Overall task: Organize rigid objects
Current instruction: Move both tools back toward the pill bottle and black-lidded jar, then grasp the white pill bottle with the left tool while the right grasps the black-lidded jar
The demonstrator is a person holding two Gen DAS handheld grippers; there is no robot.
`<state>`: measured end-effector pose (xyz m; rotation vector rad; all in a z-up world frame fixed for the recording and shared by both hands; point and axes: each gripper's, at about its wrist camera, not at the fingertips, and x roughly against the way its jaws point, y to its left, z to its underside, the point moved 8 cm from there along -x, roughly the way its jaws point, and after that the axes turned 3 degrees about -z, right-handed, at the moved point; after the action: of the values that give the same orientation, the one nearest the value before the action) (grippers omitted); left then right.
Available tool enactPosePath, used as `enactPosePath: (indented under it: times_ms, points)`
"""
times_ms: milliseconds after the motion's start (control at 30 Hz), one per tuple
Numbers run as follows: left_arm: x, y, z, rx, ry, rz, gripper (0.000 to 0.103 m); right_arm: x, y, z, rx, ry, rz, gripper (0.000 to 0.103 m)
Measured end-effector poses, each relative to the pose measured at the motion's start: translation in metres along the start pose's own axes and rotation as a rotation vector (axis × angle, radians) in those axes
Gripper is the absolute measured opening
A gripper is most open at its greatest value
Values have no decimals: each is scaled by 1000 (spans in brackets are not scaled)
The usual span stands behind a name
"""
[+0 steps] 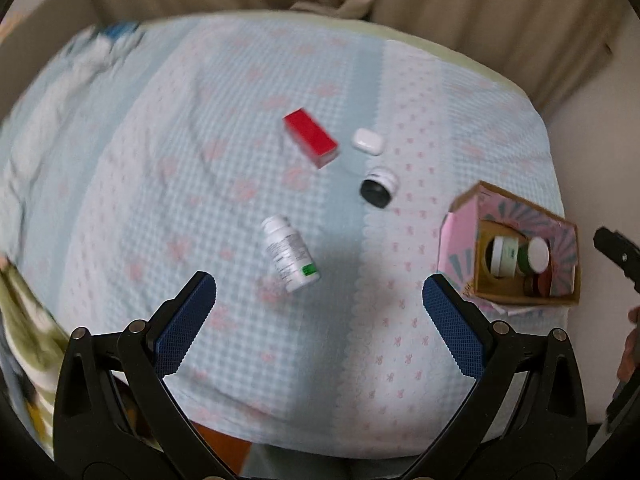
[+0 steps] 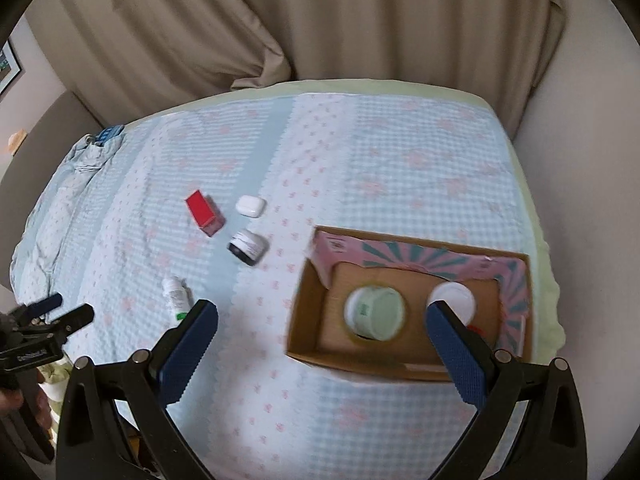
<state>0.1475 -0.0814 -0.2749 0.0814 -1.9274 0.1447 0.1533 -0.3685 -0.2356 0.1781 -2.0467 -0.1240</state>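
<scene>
A white pill bottle (image 1: pixel 291 254) lies on the bedspread just ahead of my open, empty left gripper (image 1: pixel 319 286). Beyond it lie a red box (image 1: pixel 311 142), a white earbud case (image 1: pixel 368 141) and a black-lidded jar (image 1: pixel 378 188). A cardboard box (image 1: pixel 486 280) with pink flaps sits to the right and holds jars. In the right wrist view my open, empty right gripper (image 2: pixel 322 314) hovers over this box (image 2: pixel 308 320), above a pale green jar (image 2: pixel 376 312) and a white-lidded jar (image 2: pixel 452 298). The pill bottle (image 2: pixel 176 298), red box (image 2: pixel 204 212), earbud case (image 2: pixel 251 205) and black-lidded jar (image 2: pixel 248 247) lie to the left.
The blue checked bedspread (image 2: pixel 400 168) covers a bed that ends at beige curtains (image 2: pixel 360 20). Crumpled bedding (image 1: pixel 60 92) lies at the far left. The left gripper (image 2: pixel 70 314) shows at the left edge of the right wrist view.
</scene>
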Motion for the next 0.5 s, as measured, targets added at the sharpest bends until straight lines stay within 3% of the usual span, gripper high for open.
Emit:
enactPosePath:
  times_ms: [133,233,500]
  points:
    - [-29,16,1,109,52,40,103,-20,29,-16,65,35,-29,103]
    - [-58,20,1,146,89,30,103,-41,46,-27,152,56,-26,103]
    - [-145,34,10,321,190,26,99,-139,85,-46,376,174,-58,103]
